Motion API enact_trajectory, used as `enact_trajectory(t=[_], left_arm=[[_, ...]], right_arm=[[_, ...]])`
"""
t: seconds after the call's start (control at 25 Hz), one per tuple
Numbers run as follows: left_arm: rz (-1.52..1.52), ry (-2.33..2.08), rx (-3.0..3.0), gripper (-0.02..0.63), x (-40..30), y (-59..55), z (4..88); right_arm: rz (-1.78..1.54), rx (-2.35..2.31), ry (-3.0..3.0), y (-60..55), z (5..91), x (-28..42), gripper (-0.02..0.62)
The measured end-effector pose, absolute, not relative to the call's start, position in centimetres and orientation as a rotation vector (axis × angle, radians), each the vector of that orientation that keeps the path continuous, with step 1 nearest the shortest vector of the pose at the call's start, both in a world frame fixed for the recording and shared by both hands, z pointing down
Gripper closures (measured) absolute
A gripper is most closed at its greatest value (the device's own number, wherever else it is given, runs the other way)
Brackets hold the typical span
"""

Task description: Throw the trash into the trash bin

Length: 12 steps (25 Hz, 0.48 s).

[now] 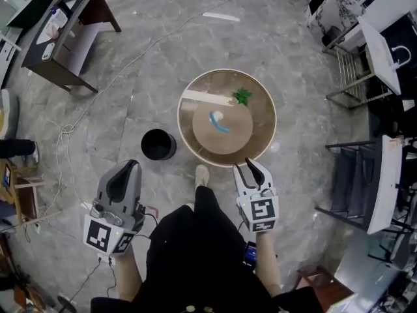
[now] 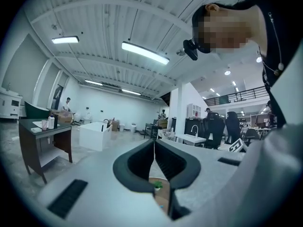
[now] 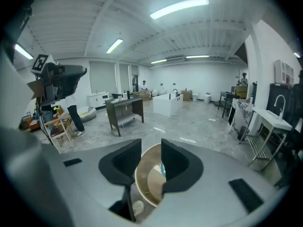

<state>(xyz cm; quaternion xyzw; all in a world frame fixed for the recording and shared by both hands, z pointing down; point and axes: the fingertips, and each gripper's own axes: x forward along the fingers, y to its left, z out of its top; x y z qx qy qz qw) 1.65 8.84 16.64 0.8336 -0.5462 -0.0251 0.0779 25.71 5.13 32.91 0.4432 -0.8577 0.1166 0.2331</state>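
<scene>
Nearest, the right claw (image 1: pixel 250 166) hangs part-open and empty at the edge of the round tabletop (image 1: pixel 260 130); the left claw (image 1: pixel 130 166) is closed, empty. Reaching stage, apparently: next, it should descend onto the blue-white trash (image 1: pixel 217 120).

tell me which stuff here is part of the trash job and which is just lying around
Job: black trash bin; green scrap and blue-and-white scrap on the round table; left gripper, shut; right gripper, open and empty.

Lying about: dark desk; white floor cable; metal racks; white strip on the floor.
</scene>
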Motion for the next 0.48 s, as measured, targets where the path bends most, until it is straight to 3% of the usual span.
enact_trajectory(t=[0.28,0.48], left_arm=[[-0.062,-1.604,2.343,0.592,0.6,4.5,20.7],[-0.032,-1.543,2.258,0.544,0.2,3.0,24.9]], right_arm=[[0.253,1.017,-2.201,-0.9,42.2,23.8,0.451],[0.294,0.975,-2.069,-4.4,50.6,23.5,0.443]])
